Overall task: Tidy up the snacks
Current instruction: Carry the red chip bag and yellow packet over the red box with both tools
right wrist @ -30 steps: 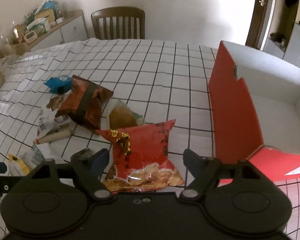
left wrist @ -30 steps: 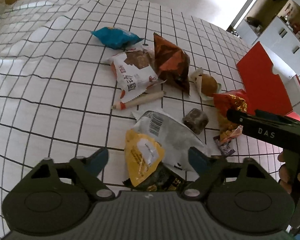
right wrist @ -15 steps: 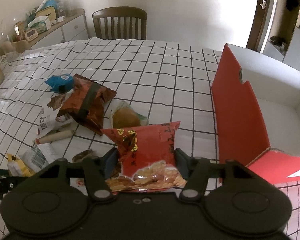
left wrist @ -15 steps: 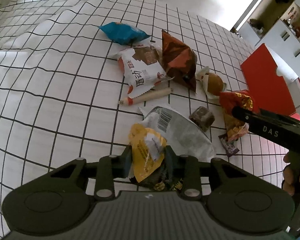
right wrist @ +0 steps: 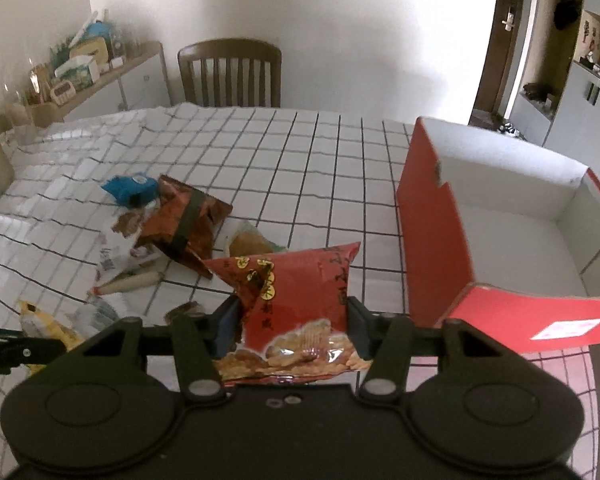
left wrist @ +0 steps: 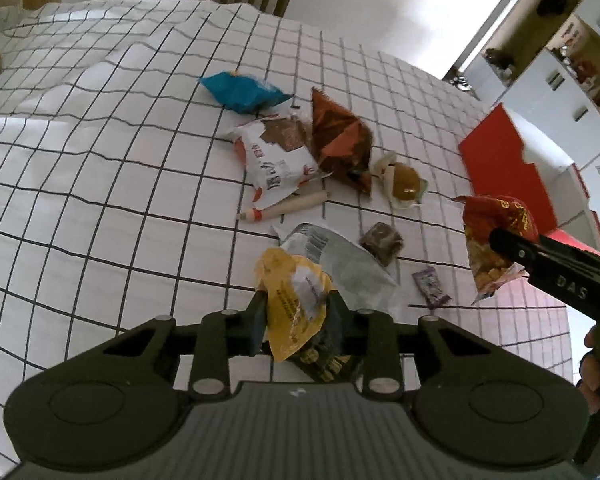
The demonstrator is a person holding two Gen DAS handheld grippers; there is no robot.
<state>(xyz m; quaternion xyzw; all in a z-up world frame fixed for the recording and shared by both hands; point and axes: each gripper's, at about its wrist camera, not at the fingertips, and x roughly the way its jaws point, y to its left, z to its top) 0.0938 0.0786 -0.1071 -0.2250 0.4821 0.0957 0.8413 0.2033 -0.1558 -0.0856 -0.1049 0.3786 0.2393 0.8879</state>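
My left gripper [left wrist: 297,299] is shut on a yellow snack packet [left wrist: 290,276] and holds it just above the checked tablecloth [left wrist: 100,184]; a dark wrapper hangs below it. In the right wrist view my right gripper [right wrist: 292,312] has a red chip bag [right wrist: 300,276] lifted between its pads, and its jaws are closing further on it. That red chip bag [left wrist: 496,232] also shows at the right of the left wrist view. The open red box [right wrist: 432,232] with a white inside stands just right of the bag.
On the cloth lie a blue bag [left wrist: 240,90], a white bag [left wrist: 276,160], a brown-orange bag [left wrist: 340,140], a wrapped bun [left wrist: 404,180], a sausage stick [left wrist: 288,206], a silver packet [left wrist: 340,256], a brown cube [left wrist: 382,238] and a purple sweet [left wrist: 430,286]. A chair [right wrist: 230,72] stands behind the table.
Both grippers went from open to shut, the left on the yellow packet and the right on the red bag. Both have since lifted their packs off the cloth.
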